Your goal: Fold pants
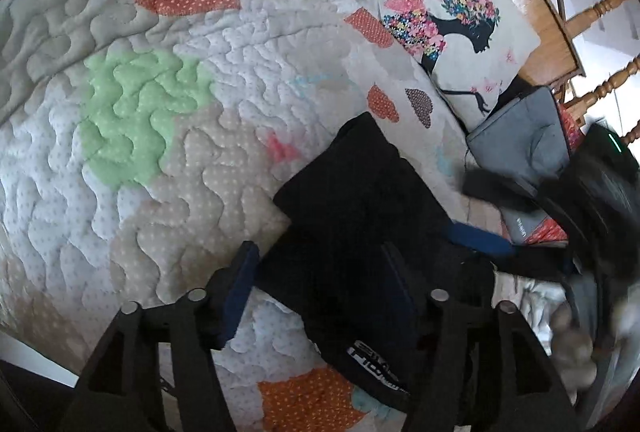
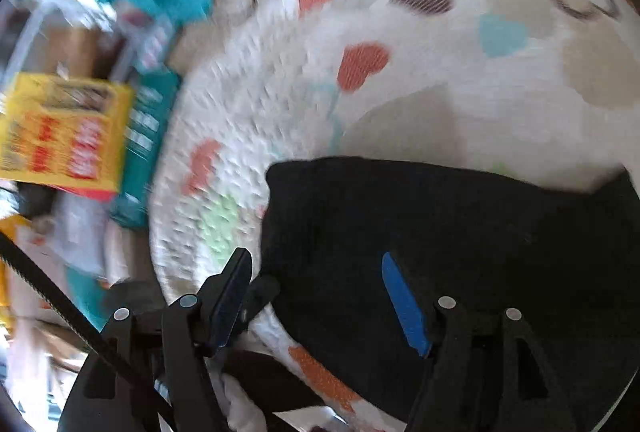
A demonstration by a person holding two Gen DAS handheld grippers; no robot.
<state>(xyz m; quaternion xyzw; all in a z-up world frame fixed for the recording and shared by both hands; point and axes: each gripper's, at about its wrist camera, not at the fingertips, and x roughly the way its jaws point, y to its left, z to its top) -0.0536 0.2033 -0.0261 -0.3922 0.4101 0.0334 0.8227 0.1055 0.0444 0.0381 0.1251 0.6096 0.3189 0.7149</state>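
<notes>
folded pants (image 1: 360,200), bare quilt (image 1: 140,92) leftward

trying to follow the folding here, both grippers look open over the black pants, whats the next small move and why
Probably lift both grippers clear and check the fold. The black pants already lie in a compact bundle on the quilt, and the left gripper and right gripper both stand open over the cloth, pinching nothing. If an edge looks loose, press it flat; blur hides much of the right view.

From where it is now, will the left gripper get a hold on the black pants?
Probably yes. The left gripper is open right over the folded black pants on the quilt, with nothing between them.
</notes>
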